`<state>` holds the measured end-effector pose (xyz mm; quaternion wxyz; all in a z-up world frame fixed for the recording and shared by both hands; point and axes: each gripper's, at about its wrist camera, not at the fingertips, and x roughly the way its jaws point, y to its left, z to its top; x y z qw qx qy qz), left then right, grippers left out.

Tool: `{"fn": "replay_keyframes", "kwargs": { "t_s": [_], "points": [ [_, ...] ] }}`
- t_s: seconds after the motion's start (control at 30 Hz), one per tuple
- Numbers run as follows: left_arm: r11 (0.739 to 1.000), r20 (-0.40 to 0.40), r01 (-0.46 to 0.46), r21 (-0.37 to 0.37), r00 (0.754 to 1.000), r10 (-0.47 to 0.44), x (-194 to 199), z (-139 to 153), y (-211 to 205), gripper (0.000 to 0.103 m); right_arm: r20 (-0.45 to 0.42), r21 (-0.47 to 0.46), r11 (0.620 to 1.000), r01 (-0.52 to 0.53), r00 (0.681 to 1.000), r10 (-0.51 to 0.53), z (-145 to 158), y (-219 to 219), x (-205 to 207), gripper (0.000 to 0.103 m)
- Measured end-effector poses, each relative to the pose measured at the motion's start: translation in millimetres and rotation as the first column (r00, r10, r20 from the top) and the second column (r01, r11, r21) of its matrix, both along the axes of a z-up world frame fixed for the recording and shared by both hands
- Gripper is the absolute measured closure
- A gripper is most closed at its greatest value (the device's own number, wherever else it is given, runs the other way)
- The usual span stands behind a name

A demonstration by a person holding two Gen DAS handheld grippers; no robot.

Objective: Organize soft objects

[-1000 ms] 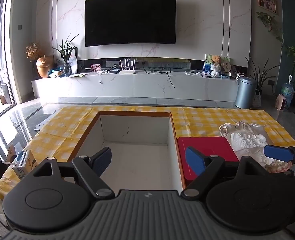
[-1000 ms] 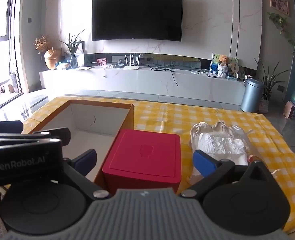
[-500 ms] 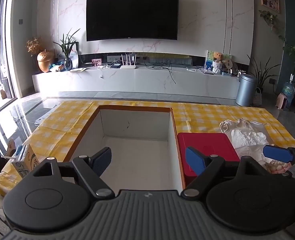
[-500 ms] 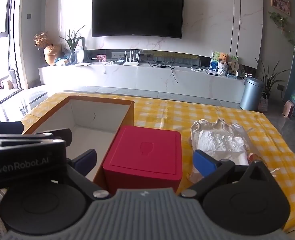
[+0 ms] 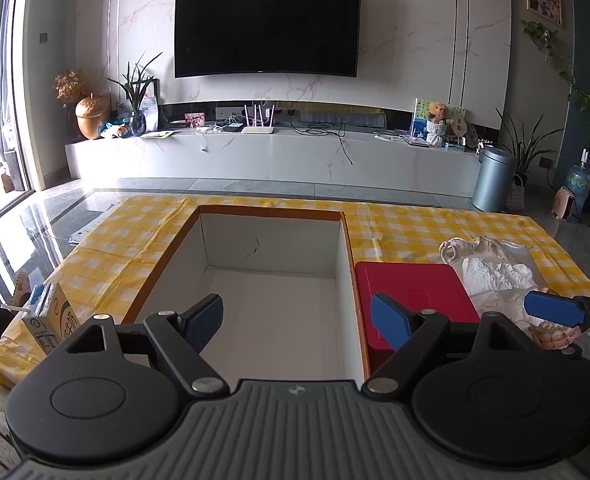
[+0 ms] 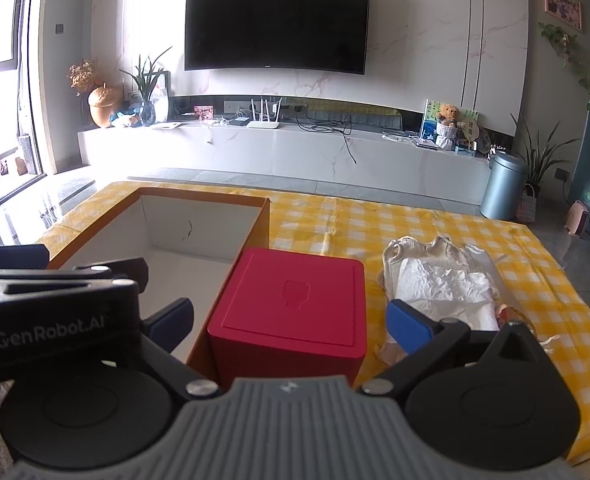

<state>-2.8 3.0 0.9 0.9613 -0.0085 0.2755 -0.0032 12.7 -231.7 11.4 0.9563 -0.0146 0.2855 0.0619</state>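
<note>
A crumpled white soft bag (image 6: 443,280) lies on the yellow checked tablecloth (image 6: 415,220), right of a red lidded box (image 6: 295,304); it also shows in the left wrist view (image 5: 495,276). An open empty cardboard box (image 5: 271,280) with white inside walls stands left of the red box (image 5: 411,292). My left gripper (image 5: 297,320) is open and empty above the cardboard box's near part. My right gripper (image 6: 291,322) is open and empty, its fingers on either side of the red box, near the bag's front edge.
A small milk carton (image 5: 51,316) stands at the table's left front corner. Something pinkish (image 5: 555,332) lies by the bag's near end. Beyond the table are a TV console (image 5: 271,152), a wall TV and a metal bin (image 5: 495,180).
Both views have shifted slightly, as if the grippers tilted or rose a little. The objects on the table have not moved, and both grippers stay open.
</note>
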Motion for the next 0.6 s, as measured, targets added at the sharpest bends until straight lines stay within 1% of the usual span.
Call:
{"fn": "replay_keyframes", "kwargs": {
  "t_s": [0.6],
  "points": [
    [0.999, 0.015, -0.013, 0.034, 1.0, 0.013, -3.2, 1.3, -3.4, 0.005, 0.0, -0.001, 1.0, -0.006, 1.0, 0.006, -1.7, 0.4, 1.9, 0.003]
  ]
}}
